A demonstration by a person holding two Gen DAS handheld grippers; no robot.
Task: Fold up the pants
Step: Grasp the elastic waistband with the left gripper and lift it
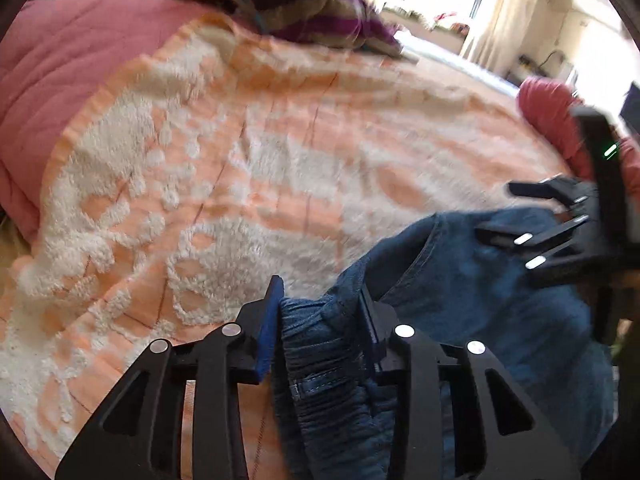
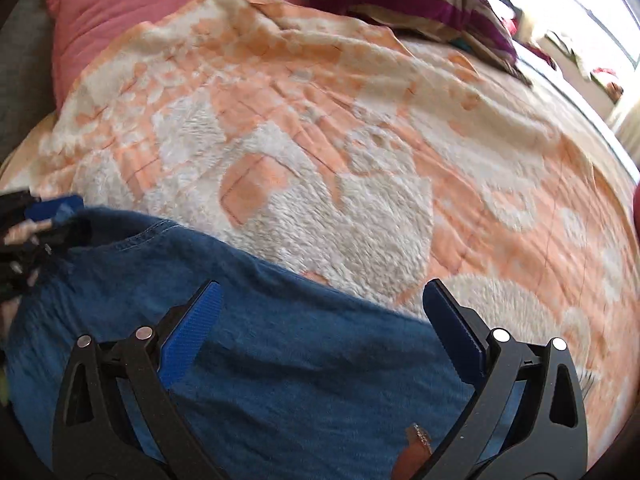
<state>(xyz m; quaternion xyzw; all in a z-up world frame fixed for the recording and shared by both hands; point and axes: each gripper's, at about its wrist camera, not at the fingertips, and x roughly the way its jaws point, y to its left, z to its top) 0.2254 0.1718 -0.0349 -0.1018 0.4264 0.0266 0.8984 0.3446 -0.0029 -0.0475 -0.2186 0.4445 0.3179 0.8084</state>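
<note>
Blue denim pants lie on an orange and white fluffy blanket on a bed. My left gripper is shut on the gathered elastic waistband of the pants. It also shows at the left edge of the right wrist view. My right gripper is open, its blue pads spread wide over the flat denim with nothing between them. It also shows at the right of the left wrist view, above the far part of the pants.
A pink quilt lies at the bed's left side. A purple and tan striped cloth is piled at the far end. The blanket spreads wide beyond the pants. A bright window and curtains stand at the far right.
</note>
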